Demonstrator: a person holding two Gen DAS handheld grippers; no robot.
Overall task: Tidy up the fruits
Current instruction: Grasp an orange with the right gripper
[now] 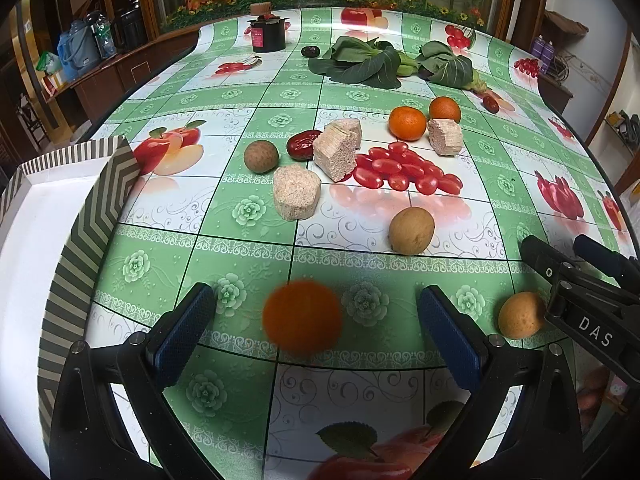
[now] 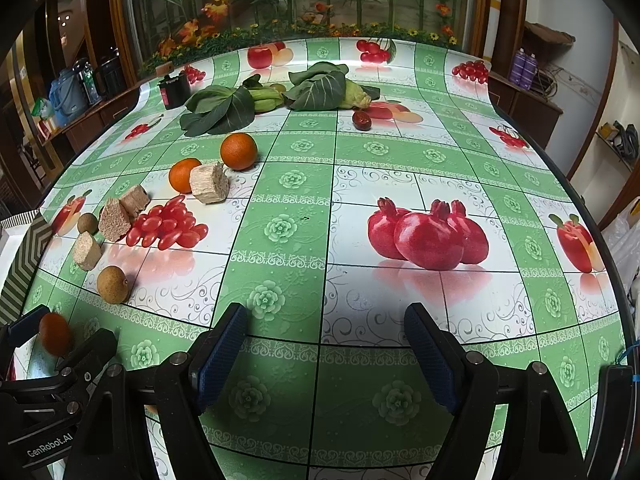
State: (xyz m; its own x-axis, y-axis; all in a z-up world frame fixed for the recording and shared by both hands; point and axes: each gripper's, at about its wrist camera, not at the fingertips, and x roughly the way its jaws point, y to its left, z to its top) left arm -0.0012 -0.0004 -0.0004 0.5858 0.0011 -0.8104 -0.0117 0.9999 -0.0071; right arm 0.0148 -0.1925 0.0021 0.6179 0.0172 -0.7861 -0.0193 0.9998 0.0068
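A: L gripper (image 1: 316,332), what's w/ it?
B: Jaws spread wide, nothing pinched. A blurred orange (image 1: 302,317) sits btwn the blue pads, touching neither; can't tell if it's resting on the counter (image 1: 248,248) or in the air.
A: R gripper (image 2: 326,354)?
B: Jaws spread too, empty, over bare green-and-white cloth. A brown round fruit (image 1: 520,315) lies just beside it in the left wrist view.
A: Rest of the fruit?
B: Mid-counter: pile of cherry tomatoes (image 1: 404,170), two oranges (image 1: 407,123) behind it, touching each other. A red date (image 1: 303,145) and a brown round one (image 1: 261,156) to the pile's left, another brown one (image 1: 412,230) nearer the cam.
A: Non-fruit?
B: Tan fibrous chunks (image 1: 335,156) mixed in among the fruit; leafy greens (image 1: 360,62) at the far side, dark jar (image 1: 268,34) beyond.
A: Box?
B: Chevron-patterned box (image 1: 92,216), white inside, at the counter's L edge, near the L gripper. What shows of it holds nothing.
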